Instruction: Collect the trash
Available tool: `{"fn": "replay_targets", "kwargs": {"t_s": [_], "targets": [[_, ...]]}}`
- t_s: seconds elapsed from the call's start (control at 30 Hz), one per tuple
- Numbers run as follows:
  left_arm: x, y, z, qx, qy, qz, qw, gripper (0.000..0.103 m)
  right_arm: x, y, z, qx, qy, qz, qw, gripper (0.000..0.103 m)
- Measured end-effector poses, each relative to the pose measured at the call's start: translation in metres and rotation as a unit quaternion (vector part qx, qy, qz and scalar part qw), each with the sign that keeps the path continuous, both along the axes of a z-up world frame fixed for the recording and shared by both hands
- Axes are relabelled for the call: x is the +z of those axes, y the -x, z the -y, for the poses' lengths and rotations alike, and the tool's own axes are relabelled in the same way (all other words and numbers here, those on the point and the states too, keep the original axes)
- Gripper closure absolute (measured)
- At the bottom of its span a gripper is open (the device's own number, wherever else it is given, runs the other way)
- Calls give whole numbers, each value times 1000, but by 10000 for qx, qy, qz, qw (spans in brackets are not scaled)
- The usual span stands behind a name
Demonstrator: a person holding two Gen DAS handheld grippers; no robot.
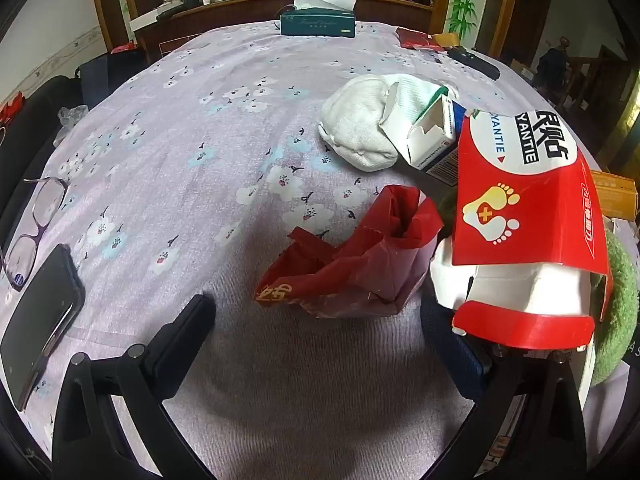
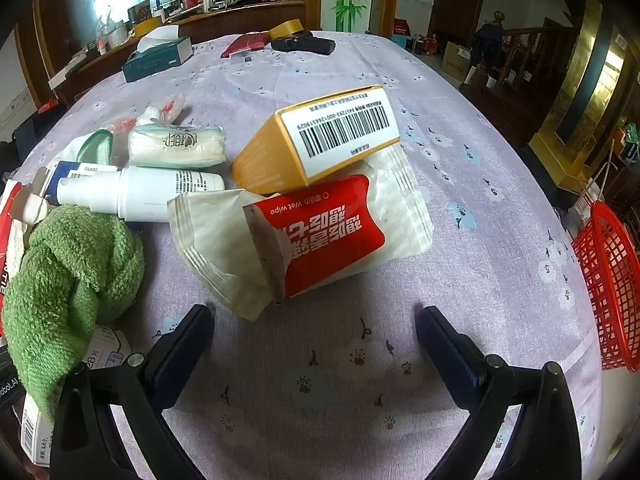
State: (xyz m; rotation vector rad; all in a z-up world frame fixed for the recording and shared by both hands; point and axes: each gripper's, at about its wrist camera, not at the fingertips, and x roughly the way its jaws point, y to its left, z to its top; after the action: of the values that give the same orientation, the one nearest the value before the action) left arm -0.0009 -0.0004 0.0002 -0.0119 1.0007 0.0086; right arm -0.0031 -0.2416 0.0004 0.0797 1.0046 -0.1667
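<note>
Just beyond the right tongs (image 2: pixel 314 318), gaping wide and empty, lies the wet wipe packet (image 2: pixel 304 236), its long axis slanting across their gap, under the yellow box (image 2: pixel 316 144). Left tongs (image 1: pixel 316 316), equally wide, face a red wrapper (image 1: pixel 352 256).

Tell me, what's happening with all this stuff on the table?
A person holds a gripper in each hand over a cluttered table, tidying up trash. Both are open and hold nothing yet. The left gripper hovers by a crumpled red bag, with a torn red box beside it. The right gripper hovers in front of a wet-wipe packet. A red basket waits at the table's edge.
</note>
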Motion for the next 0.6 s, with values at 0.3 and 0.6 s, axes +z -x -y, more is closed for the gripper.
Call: {"fn": "replay_targets", "kwargs": {"t_s": [0.3,0.6], "targets": [[19,29,-16,246,-180,485,9984,0,0,0,0,0,-4,1,10000,0],[73,100,-8,561,-142,1803,9819,0,6,11,5,557,-96,-69,9984,1]]}}
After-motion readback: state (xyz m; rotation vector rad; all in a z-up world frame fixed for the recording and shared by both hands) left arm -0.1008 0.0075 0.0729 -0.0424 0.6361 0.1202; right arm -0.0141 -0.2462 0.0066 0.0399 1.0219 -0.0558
